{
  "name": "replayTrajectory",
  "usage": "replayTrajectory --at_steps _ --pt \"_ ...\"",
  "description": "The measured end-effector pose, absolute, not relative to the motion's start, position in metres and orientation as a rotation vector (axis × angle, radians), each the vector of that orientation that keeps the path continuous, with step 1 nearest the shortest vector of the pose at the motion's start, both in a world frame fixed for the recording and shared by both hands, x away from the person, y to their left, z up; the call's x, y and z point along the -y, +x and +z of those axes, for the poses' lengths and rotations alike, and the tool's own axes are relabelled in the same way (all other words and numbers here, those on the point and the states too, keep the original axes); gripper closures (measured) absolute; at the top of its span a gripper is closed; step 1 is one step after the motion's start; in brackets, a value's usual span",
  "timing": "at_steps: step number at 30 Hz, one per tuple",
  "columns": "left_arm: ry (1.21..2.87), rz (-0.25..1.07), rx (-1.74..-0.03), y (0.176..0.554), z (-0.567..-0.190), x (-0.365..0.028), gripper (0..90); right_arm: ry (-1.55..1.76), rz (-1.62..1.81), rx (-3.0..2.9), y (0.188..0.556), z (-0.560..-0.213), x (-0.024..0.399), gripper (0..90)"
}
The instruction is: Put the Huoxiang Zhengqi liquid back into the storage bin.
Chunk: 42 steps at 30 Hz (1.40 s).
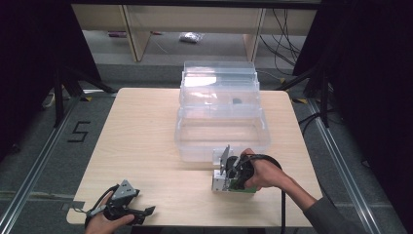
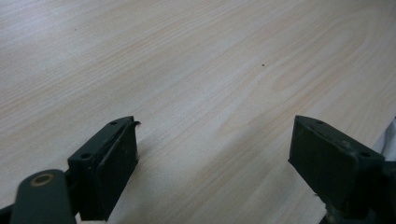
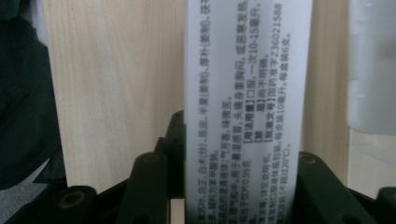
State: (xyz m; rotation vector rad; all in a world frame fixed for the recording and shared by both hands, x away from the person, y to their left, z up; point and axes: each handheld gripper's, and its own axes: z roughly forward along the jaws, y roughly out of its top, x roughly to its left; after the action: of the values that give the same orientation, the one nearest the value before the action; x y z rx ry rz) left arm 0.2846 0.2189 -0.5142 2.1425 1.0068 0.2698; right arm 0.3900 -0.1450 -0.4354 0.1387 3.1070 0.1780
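A white carton [image 3: 247, 93] printed with small black text stands between the black jaws of my right gripper [image 3: 233, 161], which press on both its sides. From above, this carton [image 1: 219, 184] rests on the table just in front of the clear box, with a green edge at its near side, and the right gripper [image 1: 229, 178] grips it from the right. My left gripper [image 1: 146, 212] lies low at the table's front left corner. Its jaws stand wide apart over bare wood [image 2: 215, 135] with nothing between them.
A large clear plastic storage box [image 1: 195, 139] with its lid [image 1: 219, 73] tipped back stands at the table's middle and far side. A small dark object [image 1: 237, 101] lies inside it. The light wooden table [image 1: 136, 131] ends close to the left gripper.
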Motion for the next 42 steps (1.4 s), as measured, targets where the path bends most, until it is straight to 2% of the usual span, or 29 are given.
replayTrajectory --at_steps 21,42 --pt "2.126 0.276 -1.024 0.285 -0.516 -0.219 14.9 0.131 0.211 -3.076 0.398 -0.383 0.15 64.7" --pt "2.12 0.274 -1.029 0.285 -0.516 -0.218 14.9 0.172 0.265 -2.958 0.416 -0.31 0.157 65.1"
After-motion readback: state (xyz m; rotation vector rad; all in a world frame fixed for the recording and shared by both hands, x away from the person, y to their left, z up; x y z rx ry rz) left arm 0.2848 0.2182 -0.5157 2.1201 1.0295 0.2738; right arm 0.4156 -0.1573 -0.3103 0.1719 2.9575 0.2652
